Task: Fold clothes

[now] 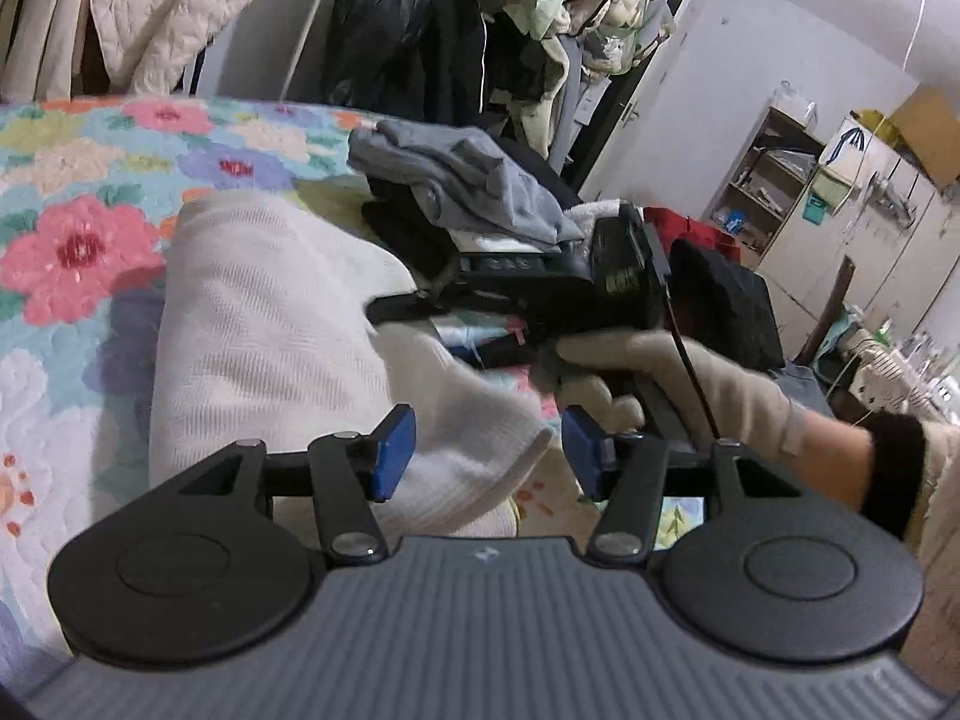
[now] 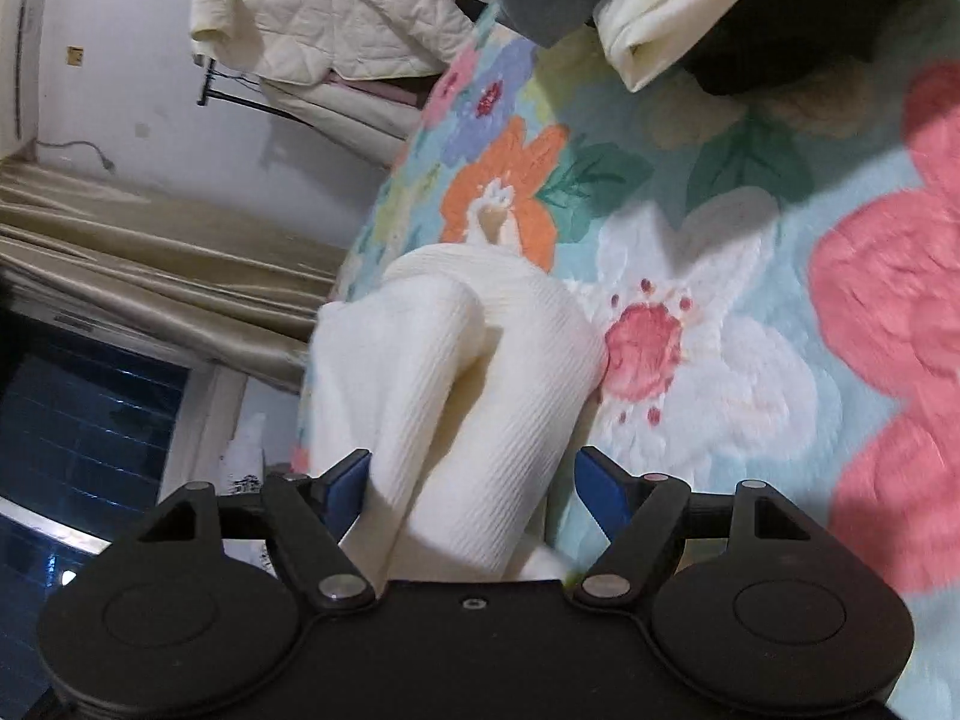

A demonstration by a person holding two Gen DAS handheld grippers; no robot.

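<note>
A white ribbed knit garment [image 1: 270,324] lies bunched on the floral quilt [image 1: 78,192]. My left gripper [image 1: 489,459] is open, with a corner of the white garment lying between its blue pads [image 1: 393,456]. In that view a gloved hand holds the right gripper's body [image 1: 576,294] over the garment. In the right wrist view the same garment [image 2: 456,384] rises in a fold between the blue pads [image 2: 345,495] of my right gripper [image 2: 474,498], which stands open around it.
A pile of grey, black and white clothes [image 1: 456,186] sits on the bed behind the garment; it also shows in the right wrist view [image 2: 660,12]. Jackets hang on a rack [image 1: 420,42]. Shelves and cabinets [image 1: 840,198] stand at right. A window and curtain [image 2: 120,276] are beyond the bed's edge.
</note>
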